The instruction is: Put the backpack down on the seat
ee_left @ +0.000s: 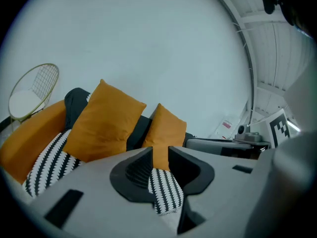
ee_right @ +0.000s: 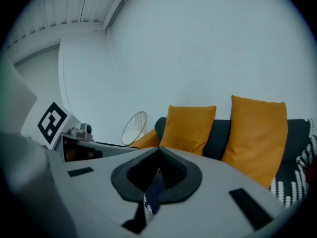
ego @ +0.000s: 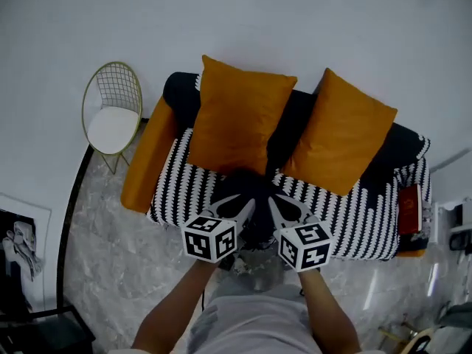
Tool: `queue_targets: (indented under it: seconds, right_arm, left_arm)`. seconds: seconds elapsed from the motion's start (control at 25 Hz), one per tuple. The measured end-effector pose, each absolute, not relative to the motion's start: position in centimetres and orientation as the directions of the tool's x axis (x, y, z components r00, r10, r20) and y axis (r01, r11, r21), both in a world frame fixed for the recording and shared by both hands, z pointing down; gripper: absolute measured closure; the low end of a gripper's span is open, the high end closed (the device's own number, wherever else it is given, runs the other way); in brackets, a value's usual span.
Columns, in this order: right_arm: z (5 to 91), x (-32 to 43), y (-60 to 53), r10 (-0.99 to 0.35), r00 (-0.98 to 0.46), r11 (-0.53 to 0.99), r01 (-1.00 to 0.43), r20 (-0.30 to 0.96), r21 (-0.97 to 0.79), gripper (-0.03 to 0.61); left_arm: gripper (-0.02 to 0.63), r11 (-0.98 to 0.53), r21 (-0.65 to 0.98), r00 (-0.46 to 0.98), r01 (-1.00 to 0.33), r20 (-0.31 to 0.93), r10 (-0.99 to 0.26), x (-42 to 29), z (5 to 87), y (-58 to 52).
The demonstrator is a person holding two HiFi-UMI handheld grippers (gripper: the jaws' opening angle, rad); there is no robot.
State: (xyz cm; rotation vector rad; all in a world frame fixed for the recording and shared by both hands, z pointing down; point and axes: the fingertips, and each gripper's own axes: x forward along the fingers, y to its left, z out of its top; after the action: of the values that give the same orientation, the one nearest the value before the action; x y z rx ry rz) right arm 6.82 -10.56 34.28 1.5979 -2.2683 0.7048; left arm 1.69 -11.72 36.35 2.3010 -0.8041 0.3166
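Observation:
In the head view a black backpack rests at the front edge of the black-and-white striped sofa seat, between two orange cushions. Both grippers are at it. My left gripper touches its left side. In the left gripper view, the left gripper has a gap between its jaws, where only the striped seat shows. My right gripper is at the bag's right side. The right gripper view shows the right gripper with its tips meeting and a dark strap hanging between the jaws.
A gold wire chair stands left of the sofa's orange armrest. A red item lies at the sofa's right end, with a white side unit beyond it. Grey marble floor lies in front.

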Motion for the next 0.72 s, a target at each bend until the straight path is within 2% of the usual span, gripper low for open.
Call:
queue_targets:
  seconds: [0.08,0.24,0.4,0.72]
  right_arm:
    - [33.3,7.2,-10.2,-0.811,-0.341,0.263,-0.938,0.475,-0.225,0.577]
    - [31.4,8.0,-9.8,-0.834,-0.319,0.242,-0.945,0.449,-0.222,0.577]
    - [30.3,8.0,-9.5,-0.85,-0.302,0.228,-0.949,0.431,-0.216,0.577]
    - [29.5,8.1,-9.7,-0.868,-0.277,0.213,-0.957,0.411,-0.195,0.577]
  left_arm:
    - [0.526,-0.604,0.495,0.781,-0.624,0.416,-0.466,2.3,35.2,-11.5]
    - [0.528,-0.652,0.441,0.784,-0.617,0.415,-0.461,3.8,33.1,-11.3]
    - [0.575,-0.685,0.405,0.791,-0.605,0.404,-0.46,5.0,31.6,-11.1]
    - [0.606,-0.725,0.351,0.795,-0.593,0.396,-0.458,5.8,31.0,-11.1]
